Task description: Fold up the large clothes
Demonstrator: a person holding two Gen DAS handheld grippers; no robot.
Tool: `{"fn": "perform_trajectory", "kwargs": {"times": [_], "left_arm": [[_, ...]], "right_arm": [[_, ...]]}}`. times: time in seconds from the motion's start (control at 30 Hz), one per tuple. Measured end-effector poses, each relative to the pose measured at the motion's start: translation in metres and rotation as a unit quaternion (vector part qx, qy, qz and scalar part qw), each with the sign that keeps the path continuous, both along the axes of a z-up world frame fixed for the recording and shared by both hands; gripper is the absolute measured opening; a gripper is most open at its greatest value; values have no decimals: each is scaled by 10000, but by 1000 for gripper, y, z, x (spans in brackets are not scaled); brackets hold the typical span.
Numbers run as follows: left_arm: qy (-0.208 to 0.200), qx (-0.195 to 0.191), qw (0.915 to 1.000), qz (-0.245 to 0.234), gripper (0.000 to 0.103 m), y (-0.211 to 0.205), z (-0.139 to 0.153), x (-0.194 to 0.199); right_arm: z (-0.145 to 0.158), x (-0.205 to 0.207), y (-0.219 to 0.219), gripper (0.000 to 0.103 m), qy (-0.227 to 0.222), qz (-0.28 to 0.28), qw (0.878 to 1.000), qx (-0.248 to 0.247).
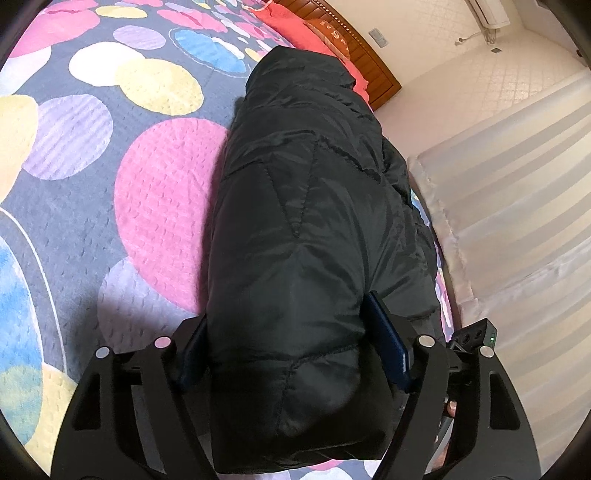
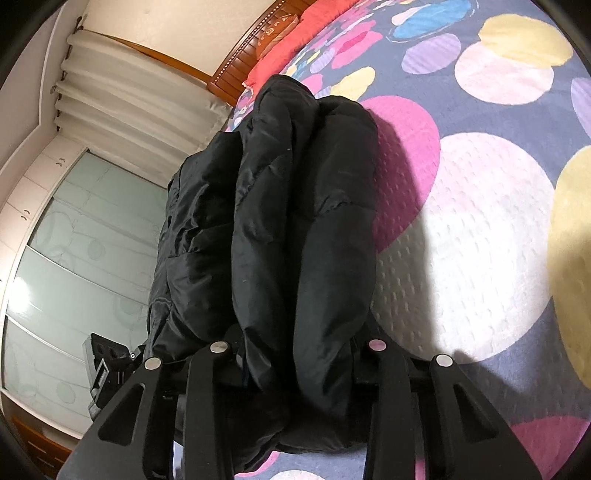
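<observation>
A black puffer jacket (image 1: 303,206) lies folded into a thick long bundle on the bed with the dotted bedspread (image 1: 110,155). My left gripper (image 1: 291,347) is shut on one end of the bundle, its blue pads (image 1: 388,343) pressed against both sides of the thick fabric. In the right wrist view the same jacket (image 2: 280,221) fills the middle, in several puffy layers. My right gripper (image 2: 299,365) is shut on the other end of it, its fingertips buried in the folds.
The bed's edge runs close beside the jacket (image 1: 439,280), with white curtains (image 1: 517,221) beyond. A red pillow (image 1: 314,33) and wooden headboard (image 1: 362,48) lie at the far end. A wardrobe with glass doors (image 2: 74,258) stands off the bed.
</observation>
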State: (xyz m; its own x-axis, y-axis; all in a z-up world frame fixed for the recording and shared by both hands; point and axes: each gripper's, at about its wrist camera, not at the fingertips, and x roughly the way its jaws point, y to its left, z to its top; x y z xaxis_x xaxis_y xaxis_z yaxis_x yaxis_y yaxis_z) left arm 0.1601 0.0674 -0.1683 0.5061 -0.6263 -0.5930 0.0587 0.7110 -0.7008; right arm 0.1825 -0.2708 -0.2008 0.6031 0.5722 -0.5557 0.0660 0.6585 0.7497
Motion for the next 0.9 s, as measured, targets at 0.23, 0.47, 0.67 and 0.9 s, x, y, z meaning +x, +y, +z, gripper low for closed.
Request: {"fn": "perform_trajectory", "kwargs": {"times": [0.23, 0.47, 0.67, 0.9], "left_arm": [[28, -50, 10000, 26, 84, 2, -3, 0], [132, -84, 9998, 131, 90, 3, -5, -2], [62, 133, 9998, 153, 91, 1, 2, -8], [45, 372, 9990, 240, 91, -1, 9, -17]], "right_arm": [[-9, -7, -9, 47, 29, -112, 9999, 95], [-13, -13, -13, 52, 47, -179, 9997, 134], [-14, -24, -17, 57, 67, -260, 9995, 157], [-10, -41, -26, 61, 102, -341, 9992, 169]]}}
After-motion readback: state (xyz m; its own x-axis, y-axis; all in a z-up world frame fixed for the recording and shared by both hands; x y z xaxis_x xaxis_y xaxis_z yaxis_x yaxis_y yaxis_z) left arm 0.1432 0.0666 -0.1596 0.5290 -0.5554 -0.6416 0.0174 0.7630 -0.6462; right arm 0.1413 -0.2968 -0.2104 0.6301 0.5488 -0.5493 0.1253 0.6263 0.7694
